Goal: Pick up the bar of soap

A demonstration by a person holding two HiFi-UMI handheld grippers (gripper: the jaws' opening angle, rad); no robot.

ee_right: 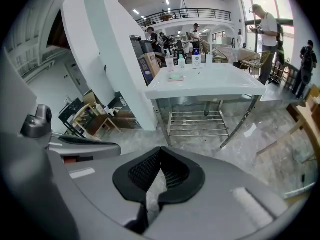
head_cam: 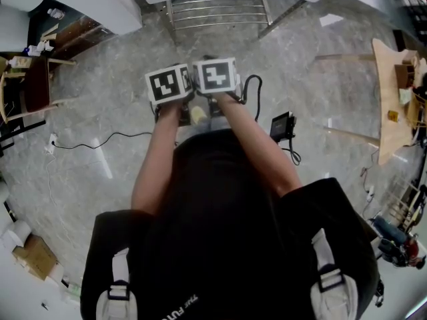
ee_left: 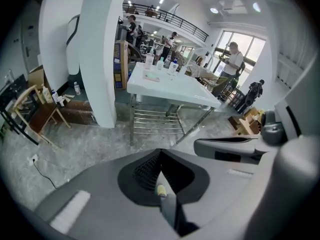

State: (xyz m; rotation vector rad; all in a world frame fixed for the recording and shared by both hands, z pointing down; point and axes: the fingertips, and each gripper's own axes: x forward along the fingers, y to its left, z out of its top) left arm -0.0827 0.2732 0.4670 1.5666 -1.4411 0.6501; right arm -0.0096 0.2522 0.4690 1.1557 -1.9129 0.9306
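**Two claws shut, soap out of reach**

Both the left claw (ee_left: 160, 155) and the right claw (ee_right: 160, 153) are closed on nothing. They are held side by side and tilted toward the floor (ee_right: 280, 134), apparently a rest pose. The likely bar of soap (ee_right: 176, 77) lies on the white bench (ee_right: 220, 86), well ahead.

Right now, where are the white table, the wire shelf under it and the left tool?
white table (ee_right: 220, 81): right gripper view, bare top surface.
wire shelf (ee_right: 199, 124): right gripper view, middle rungs.
left tool (ee_left: 160, 153): left gripper view, where its shut tips meet.
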